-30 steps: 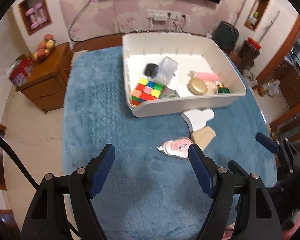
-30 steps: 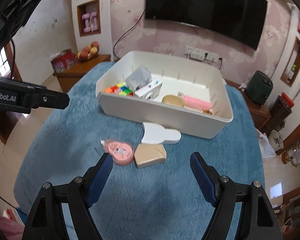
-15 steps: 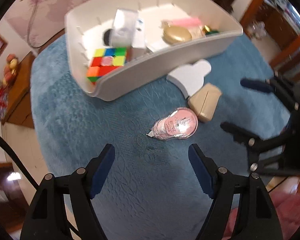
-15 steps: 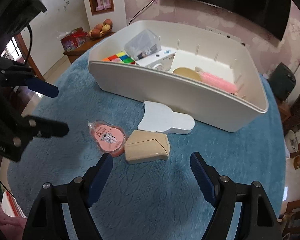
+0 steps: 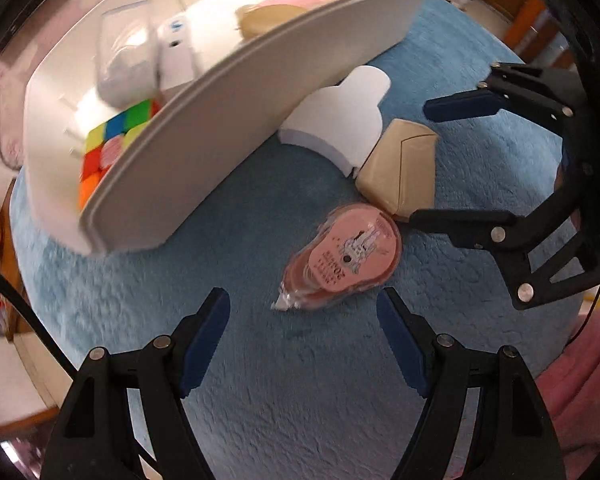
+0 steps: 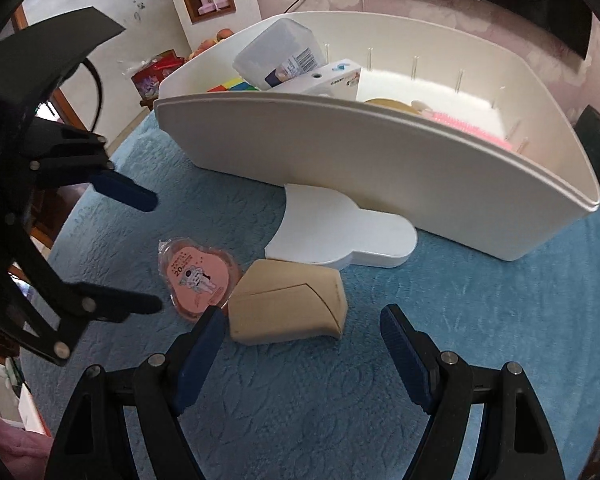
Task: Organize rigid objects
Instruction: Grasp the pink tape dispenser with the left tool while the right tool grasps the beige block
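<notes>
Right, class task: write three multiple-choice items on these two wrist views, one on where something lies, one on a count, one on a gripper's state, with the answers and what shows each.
1. Where does the pink tape dispenser lie?
A. in the white bin
B. on the blue cloth, outside the bin
C. between closed fingers

2. How many loose objects lie on the cloth in front of the bin?
A. one
B. three
C. five

3. What state is the right gripper in?
A. open, empty
B. shut on the tan box
C. shut on the bin wall

Answers:
B, it rests on the blue cloth near the white bin.
B, dispenser, tan box and white flat piece.
A, its fingers stand apart around the box without touching it.
</notes>
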### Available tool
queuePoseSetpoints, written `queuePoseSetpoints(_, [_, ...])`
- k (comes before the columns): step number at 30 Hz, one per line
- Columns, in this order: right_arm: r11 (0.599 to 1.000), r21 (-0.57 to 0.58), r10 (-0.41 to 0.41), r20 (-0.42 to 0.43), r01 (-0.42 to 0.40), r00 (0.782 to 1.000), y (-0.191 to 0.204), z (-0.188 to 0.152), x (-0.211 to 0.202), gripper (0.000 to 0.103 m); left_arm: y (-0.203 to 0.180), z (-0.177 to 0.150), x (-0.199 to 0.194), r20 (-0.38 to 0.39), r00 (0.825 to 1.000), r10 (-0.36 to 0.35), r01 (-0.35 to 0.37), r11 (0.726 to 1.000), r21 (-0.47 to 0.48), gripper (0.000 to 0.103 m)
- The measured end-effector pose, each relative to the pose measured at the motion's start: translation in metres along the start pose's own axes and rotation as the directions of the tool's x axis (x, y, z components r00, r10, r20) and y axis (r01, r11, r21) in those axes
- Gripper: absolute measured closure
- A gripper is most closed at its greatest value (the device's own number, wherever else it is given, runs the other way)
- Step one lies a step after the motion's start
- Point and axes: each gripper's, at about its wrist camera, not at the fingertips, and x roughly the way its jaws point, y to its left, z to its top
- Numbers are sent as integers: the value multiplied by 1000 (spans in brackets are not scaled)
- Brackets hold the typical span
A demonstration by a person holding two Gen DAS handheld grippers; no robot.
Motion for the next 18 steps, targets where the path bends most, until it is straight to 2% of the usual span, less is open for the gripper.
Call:
queuePoseSetpoints(7, [1000, -10, 23, -1, -23, 1000, 0, 4, 11, 23, -7, 2, 6, 28, 998, -52, 51, 997, 54, 24])
queuePoseSetpoints(12, [999, 7, 40, 4, -40, 999, -4, 7, 15, 23, -17, 4, 17, 11, 999, -35, 34, 993, 112, 24])
queuePoseSetpoints(18, [999, 5, 52, 15, -52, 999, -4, 8, 15, 23, -19, 7, 21, -1, 999, -49, 49, 993, 111, 21])
